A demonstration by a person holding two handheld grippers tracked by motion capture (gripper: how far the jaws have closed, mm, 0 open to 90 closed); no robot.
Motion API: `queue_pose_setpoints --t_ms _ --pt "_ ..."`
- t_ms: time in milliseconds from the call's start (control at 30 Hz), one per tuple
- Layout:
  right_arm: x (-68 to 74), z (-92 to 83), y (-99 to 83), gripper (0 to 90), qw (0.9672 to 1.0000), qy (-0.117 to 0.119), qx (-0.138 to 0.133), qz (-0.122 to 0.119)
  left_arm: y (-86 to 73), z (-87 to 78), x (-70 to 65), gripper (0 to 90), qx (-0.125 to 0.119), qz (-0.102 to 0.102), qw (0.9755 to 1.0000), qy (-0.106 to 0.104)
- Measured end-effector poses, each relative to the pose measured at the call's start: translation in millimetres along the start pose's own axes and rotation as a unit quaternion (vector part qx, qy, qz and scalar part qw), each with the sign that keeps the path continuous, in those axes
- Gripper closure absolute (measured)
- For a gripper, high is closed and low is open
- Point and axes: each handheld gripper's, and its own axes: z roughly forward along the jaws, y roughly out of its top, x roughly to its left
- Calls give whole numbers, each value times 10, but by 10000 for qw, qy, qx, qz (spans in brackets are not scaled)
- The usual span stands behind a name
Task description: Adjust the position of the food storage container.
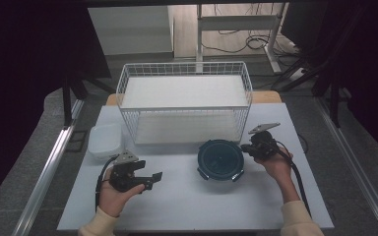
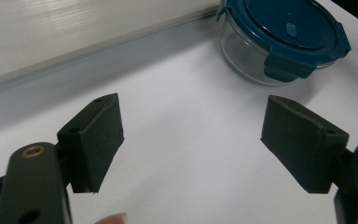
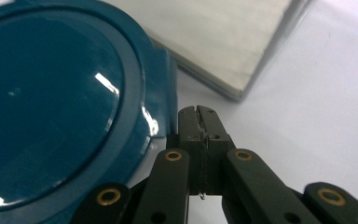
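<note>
High view: lidded glass container [image 1: 220,159] beside closed right gripper [image 1: 251,147]; left gripper [image 1: 153,180] gapes, wire basket [image 1: 184,70] empty.

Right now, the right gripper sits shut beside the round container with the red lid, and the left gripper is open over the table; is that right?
Not quite: the lid is dark teal, not red, as the right gripper view shows. The right gripper is indeed shut beside the round container, and the left gripper is open over the table.

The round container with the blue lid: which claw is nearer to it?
The right claw. It sits shut right beside the lid's edge of the container, by a side clip. The left claw is open and stays apart from it, over bare table.
</note>
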Motion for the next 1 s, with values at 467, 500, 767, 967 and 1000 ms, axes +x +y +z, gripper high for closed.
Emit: queue_pose_setpoints --t_ms 467,500,767,967,1000 --pt "4 8 -25 893 9998 -57 -138 -109 39 27 32 202 -51 -10 10000 41" --pt "3 25 -30 893 9999 -61 -124 -92 40 38 32 201 -32 4 10000 41" --pt "25 56 -5 896 9996 -167 -66 -203 27 57 62 201 -5 -13 10000 72" --pt "139 57 3 896 9994 -18 -4 -343 29 66 56 202 11 -15 10000 70" --pt "165 56 7 896 9993 -14 19 -366 29 68 60 202 14 -14 10000 68"
